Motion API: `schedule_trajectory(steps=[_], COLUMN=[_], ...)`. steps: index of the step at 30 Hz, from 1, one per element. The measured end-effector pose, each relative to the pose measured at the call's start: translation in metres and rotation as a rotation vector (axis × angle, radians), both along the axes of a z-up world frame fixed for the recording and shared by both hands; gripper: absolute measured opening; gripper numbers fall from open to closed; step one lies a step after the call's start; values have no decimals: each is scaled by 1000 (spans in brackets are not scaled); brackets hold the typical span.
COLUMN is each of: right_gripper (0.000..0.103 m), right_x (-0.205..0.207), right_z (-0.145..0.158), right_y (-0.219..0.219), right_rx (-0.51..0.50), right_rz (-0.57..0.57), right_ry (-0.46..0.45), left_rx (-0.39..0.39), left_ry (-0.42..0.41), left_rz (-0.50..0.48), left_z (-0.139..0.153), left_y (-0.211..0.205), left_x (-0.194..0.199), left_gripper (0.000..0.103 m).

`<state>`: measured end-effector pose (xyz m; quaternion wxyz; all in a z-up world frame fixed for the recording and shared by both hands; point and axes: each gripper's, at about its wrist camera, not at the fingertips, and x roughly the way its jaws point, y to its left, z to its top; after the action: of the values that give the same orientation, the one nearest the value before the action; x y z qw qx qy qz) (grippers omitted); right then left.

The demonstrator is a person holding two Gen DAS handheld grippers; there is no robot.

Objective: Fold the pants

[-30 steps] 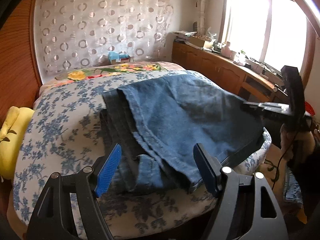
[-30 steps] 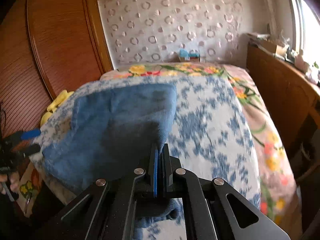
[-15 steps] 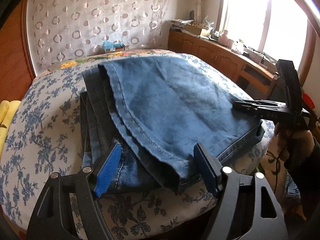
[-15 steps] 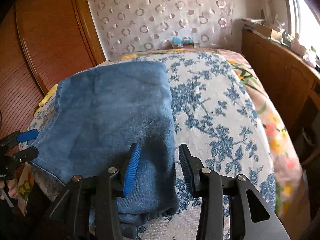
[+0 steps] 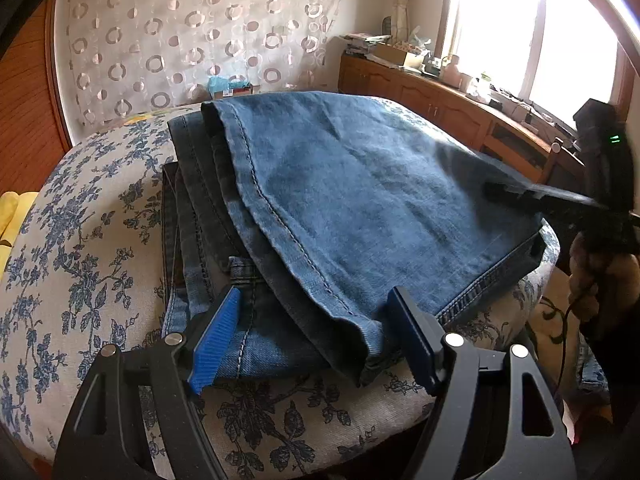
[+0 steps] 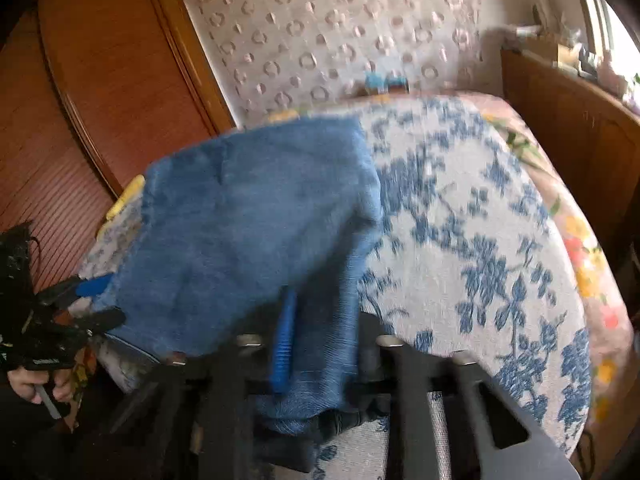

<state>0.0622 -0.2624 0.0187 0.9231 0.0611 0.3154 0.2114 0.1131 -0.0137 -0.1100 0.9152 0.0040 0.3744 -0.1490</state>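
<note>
Item: jeans (image 5: pixel 360 208), blue denim, folded over in layers, lying on bed (image 5: pixel 80 240) w/ blue-floral cover; lighter top layer w/ stitched hem runs diagonally, darker layers + a belt loop show underneath at the near-left edge. Pile sits at the near corner of the mattress, hem end close to the edge

L gripper (image 5: pixel 316 336): jaws spread wide, blue pad (image 5: pixel 214 340) on one side, dark pad on the other. Hovers just over the near edge of the pile; rumpled corner of the denim lies betw the fingers, pads not pressing it

R gripper (image 6: pixel 320 344): jaws closing, a fold of the denim betw them; view is motion-blurred, blue pad (image 6: pixel 284 340) touches the cloth on its left, other finger mostly hidden behind the fold, so a firm pinch can't be confirmed. Same gripper seen from L wrist view as a dark blurred shape over the right edge of the pile, person's hand (image 5: pixel 600 276) below it

Surroundings: curtain w/ ring pattern (image 5: pixel 192 40) behind bed; wooden wardrobe (image 6: pixel 100 80) to one side; wooden cabinets (image 5: pixel 440 108) under bright window (image 5: pixel 540 28), cluttered top; yellow item (image 5: pixel 12 220) at bed's left edge, partly cut off; 2nd floral cover (yellow/pink) (image 6: pixel 588 248) along far side of bed
</note>
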Motion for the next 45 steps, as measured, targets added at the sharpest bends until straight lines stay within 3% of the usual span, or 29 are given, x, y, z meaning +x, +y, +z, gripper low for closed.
schedule_trajectory(steps=[4,9,17,22,27,32,35,38,41,45], right_gripper=[13,12,11,11,10,10,10,14,28,36], right_x=[-20,-26,-30,-29,-23,-15,-10,-20,-24,-34], right_z=[28,56,77,76,56,31,30,42,51,71], right_y=[8,22,83,137,182,201,194,193,192,177], right_rx=[0,21,-2,-10,-32,-90,-69,-68,-130,-109], right_rz=[23,80,213,336,452,495,492,495,461,425], right_ry=[-112,-157,-204,-201,-137,-61,-39,-36,-46,-85], left_rx=[-13,-37,-51,-55,-65,-62,-64,-62,-62,-52], left_ry=[4,-18,-84,-107,-115,-109,-107,-113,-119,-119], left_rz=[15,39,112,186,265,320,332,329,317,303], left_z=[3,13,38,44,43,36,35,37,37,38], left_y=[3,17,56,93,129,151,156,155,150,142], left_x=[-1,-7,-30,-44,-55,-57,-56,-56,-54,-52], left_gripper=[76,76,76,76,76,76,76,76,76,76])
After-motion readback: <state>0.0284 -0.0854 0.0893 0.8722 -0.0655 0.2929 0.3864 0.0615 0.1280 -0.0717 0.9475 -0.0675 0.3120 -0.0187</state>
